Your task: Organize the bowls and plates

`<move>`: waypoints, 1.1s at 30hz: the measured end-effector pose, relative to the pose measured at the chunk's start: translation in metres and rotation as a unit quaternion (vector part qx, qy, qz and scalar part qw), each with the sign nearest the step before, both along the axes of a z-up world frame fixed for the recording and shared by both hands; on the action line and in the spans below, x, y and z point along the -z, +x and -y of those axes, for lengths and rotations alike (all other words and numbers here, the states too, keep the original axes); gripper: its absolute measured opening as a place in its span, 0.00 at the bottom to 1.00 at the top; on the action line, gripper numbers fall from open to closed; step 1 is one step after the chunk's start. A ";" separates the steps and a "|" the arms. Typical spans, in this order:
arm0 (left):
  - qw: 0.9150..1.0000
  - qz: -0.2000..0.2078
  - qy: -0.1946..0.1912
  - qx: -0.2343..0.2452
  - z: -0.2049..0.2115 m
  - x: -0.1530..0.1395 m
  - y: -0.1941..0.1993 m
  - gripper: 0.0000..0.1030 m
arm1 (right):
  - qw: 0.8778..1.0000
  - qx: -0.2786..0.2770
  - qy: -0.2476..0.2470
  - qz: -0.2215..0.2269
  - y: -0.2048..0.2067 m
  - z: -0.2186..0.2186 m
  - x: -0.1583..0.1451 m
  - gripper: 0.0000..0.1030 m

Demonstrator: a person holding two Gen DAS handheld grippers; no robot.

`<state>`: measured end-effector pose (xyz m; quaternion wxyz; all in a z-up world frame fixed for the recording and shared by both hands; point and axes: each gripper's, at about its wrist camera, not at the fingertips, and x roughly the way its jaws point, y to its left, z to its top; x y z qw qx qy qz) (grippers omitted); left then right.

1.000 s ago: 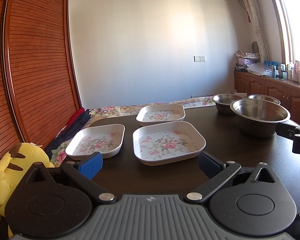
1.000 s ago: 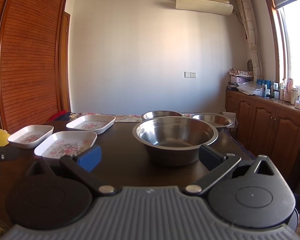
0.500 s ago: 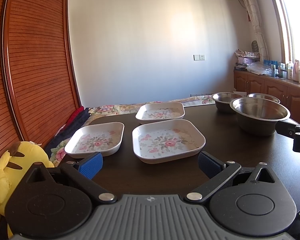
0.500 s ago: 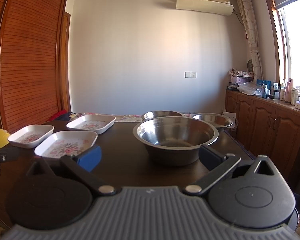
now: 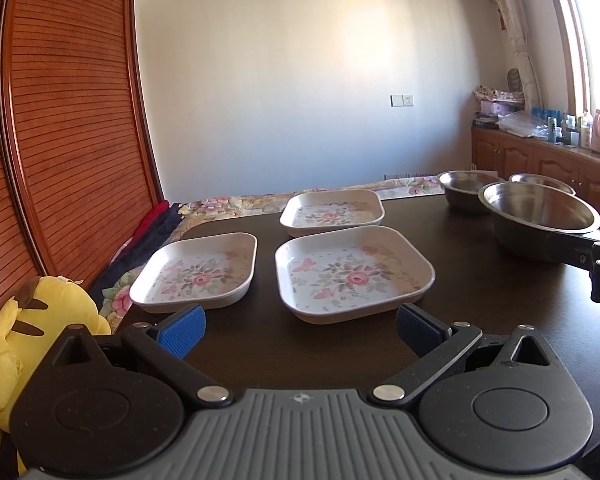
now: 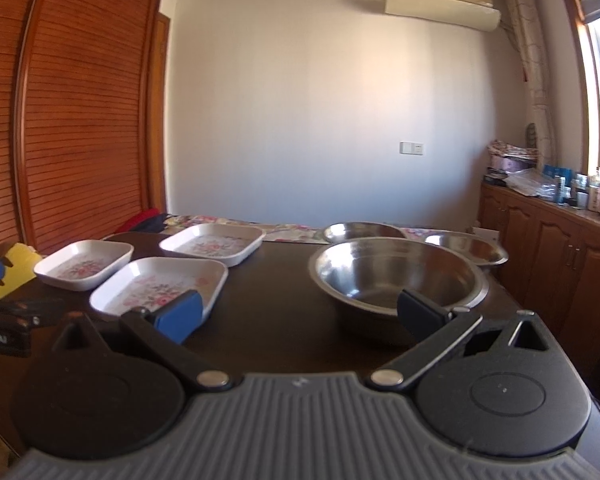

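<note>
On the dark bench (image 5: 480, 292), three floral square plates (image 5: 354, 274) sit left, three steel bowls (image 6: 398, 276) right. The left hand-held gripper (image 5: 300, 322) gapes empty before the plates; the right hand-held gripper (image 6: 300, 312) gapes empty at the nearest bowl.

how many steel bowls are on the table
3. A large round stainless steel bowl sits nearest the right gripper; a second steel bowl is behind it, and a third behind to its right. None appear hidden.
</note>
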<state>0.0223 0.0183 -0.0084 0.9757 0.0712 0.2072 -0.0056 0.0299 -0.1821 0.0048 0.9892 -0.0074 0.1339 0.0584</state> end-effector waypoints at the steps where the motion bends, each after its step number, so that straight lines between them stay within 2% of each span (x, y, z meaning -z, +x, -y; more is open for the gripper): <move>1: 1.000 -0.001 0.002 -0.001 -0.001 -0.001 0.002 1.00 | 1.000 -0.005 0.000 -0.001 0.003 -0.003 -0.001 1.00; 13: 1.000 -0.025 0.005 0.000 -0.019 0.003 0.031 1.00 | 0.998 -0.065 -0.015 -0.020 0.035 -0.034 -0.007 1.00; 24: 0.999 -0.046 -0.014 0.017 -0.033 0.008 0.061 0.98 | 0.992 -0.108 -0.029 -0.056 0.071 -0.054 0.000 0.98; 26: 0.998 -0.051 -0.019 0.022 -0.035 0.009 0.067 0.95 | 0.990 -0.118 -0.035 -0.065 0.078 -0.059 0.003 0.85; 30: 0.997 -0.060 -0.039 0.034 -0.041 0.009 0.079 0.87 | 0.986 -0.137 -0.029 -0.088 0.091 -0.062 0.007 0.82; 33: 0.995 -0.067 -0.052 0.045 -0.042 0.010 0.087 0.79 | 0.984 -0.142 -0.025 -0.109 0.102 -0.064 0.012 0.76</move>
